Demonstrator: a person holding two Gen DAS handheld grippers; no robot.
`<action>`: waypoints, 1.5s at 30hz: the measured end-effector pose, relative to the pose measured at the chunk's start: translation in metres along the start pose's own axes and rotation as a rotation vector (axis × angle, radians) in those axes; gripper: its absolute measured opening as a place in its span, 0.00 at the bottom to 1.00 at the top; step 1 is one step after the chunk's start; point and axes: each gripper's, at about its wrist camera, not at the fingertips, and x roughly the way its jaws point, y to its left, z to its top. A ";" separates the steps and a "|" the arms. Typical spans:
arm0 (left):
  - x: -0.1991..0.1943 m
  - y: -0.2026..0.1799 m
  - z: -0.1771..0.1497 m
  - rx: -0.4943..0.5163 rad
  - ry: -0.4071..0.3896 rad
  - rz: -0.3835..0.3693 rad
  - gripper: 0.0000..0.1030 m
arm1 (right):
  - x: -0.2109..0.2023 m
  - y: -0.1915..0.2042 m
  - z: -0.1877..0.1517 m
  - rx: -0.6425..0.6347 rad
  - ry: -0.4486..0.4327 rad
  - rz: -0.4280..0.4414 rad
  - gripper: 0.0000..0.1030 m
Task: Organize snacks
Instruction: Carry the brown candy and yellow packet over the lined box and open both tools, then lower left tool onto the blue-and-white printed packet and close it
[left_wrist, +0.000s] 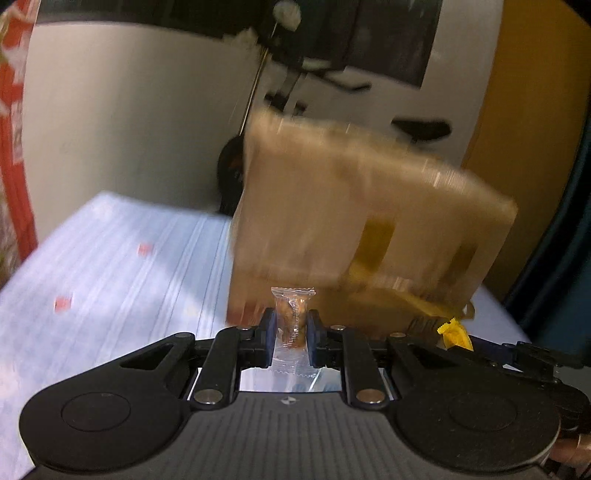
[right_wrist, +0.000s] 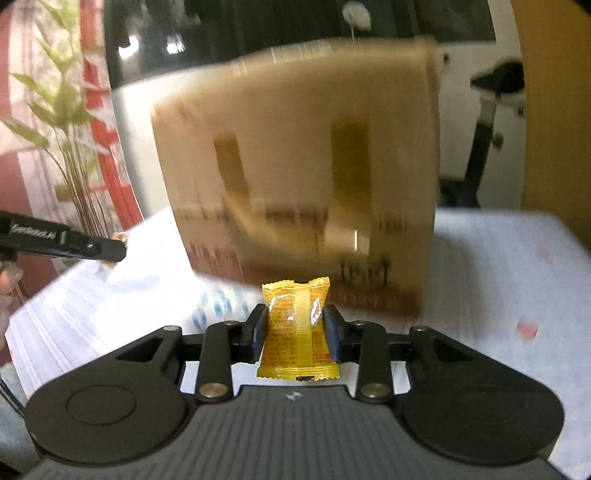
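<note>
a: left gripper (left_wrist: 291, 325) status?

b: clamped on a clear-wrapped snack (left_wrist: 292, 321). brownish piece inside, packet standing upright between the blue pads (left_wrist: 270, 328), crimped top edge sticking out above the fingertips, bottom seal hanging below them.

a: right?

b: right gripper (right_wrist: 295, 325) closed on a yellow snack packet (right_wrist: 298, 330). upright too, printed text and back seam facing the camera, pads (right_wrist: 259, 330) pressing both sides. top edge pokes above the tips, bottom edge sits near the gripper body.

a: where's the box?

b: cardboard box (right_wrist: 303, 177) straight ahead of both grippers, standing on the table (right_wrist: 498, 266). heavily motion-blurred in both views. tan, with yellow tape strips and dark printing low on the face. in the left view the box (left_wrist: 354, 218) looks tilted; can't tell if it's open.

a: table surface?

b: white-blue cloth with faint lines and small red marks, table (left_wrist: 122, 266) in the left view. some blue print visible near the right gripper, too blurred to read.

a: grippers see each other?

b: yes. left gripper (right_wrist: 92, 247) shows at the left edge of the right view. in the left view the right gripper (left_wrist: 458, 339) shows at lower right with the yellow snack packet (left_wrist: 456, 334) at its tip.

a: background?

b: green plant (right_wrist: 62, 122) and red panel on the left of the right view.
</note>
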 end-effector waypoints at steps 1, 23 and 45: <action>-0.003 -0.003 0.010 0.005 -0.021 -0.013 0.18 | -0.005 0.001 0.010 -0.002 -0.027 0.004 0.34; 0.061 -0.079 0.139 0.131 -0.054 -0.128 0.35 | 0.043 -0.030 0.166 0.084 -0.079 -0.171 0.37; 0.013 -0.003 0.057 0.138 0.054 -0.165 0.49 | -0.018 0.017 0.077 0.002 -0.128 0.046 0.38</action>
